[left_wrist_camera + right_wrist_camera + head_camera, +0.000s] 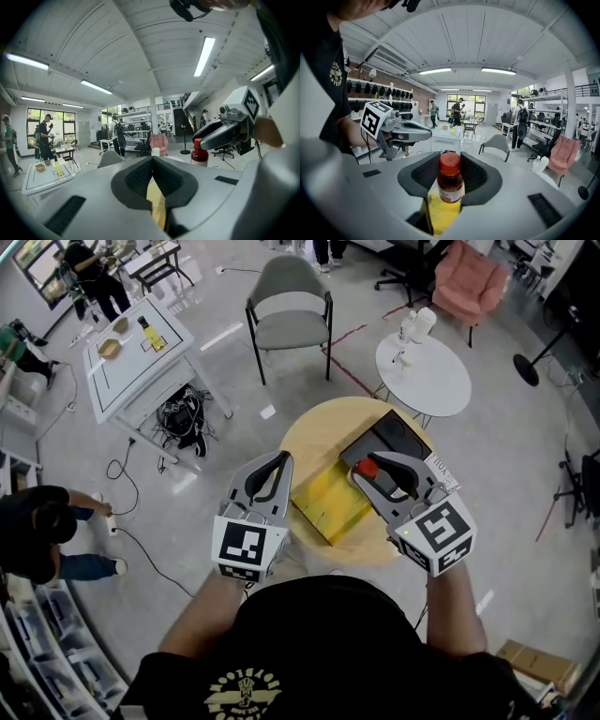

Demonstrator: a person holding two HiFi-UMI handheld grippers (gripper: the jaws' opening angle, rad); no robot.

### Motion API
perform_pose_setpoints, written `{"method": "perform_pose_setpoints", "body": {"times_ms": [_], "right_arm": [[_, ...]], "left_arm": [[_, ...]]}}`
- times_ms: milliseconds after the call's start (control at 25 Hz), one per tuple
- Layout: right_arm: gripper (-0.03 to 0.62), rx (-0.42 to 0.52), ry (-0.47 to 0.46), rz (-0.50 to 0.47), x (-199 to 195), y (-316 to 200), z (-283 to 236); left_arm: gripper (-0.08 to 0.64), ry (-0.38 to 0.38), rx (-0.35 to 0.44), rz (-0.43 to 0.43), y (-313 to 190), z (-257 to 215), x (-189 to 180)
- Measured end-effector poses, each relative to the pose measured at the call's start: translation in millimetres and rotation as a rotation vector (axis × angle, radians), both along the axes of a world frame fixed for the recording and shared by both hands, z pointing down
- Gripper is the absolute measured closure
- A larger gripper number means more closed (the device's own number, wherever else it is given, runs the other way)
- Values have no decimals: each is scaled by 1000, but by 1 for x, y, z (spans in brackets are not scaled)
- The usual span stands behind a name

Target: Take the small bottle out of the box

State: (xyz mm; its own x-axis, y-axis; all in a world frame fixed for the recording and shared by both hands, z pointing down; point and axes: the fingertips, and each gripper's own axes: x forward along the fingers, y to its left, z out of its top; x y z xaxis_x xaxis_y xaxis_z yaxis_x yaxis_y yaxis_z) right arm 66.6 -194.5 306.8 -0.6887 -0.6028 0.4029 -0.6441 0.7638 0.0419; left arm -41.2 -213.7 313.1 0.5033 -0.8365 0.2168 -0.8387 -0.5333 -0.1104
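Right claw (450,164) clamps red-capped bottle (450,186) above yellow box (330,501); head view shows only its cap. Left claw (152,162) closed, empty, beside box.

The small bottle (450,183) has a red cap, a dark reddish-brown body and a pale label. The box (328,504) is bright yellow. On the box's far side sits a black panel (394,439), and under the box is a pale wood surface (309,432). The left tongs (281,461) and right tongs (364,471) are grey with black ribbed pads. Their cubes are white, patterned with black squares.
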Motion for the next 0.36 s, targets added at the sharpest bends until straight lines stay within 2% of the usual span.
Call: {"method": "perform_pose_setpoints", "body": {"times_ms": [360], "right_arm": [[445, -5, 10, -5, -1, 0, 2]], "left_arm": [[546, -5, 4, -10, 3, -4, -4]]}}
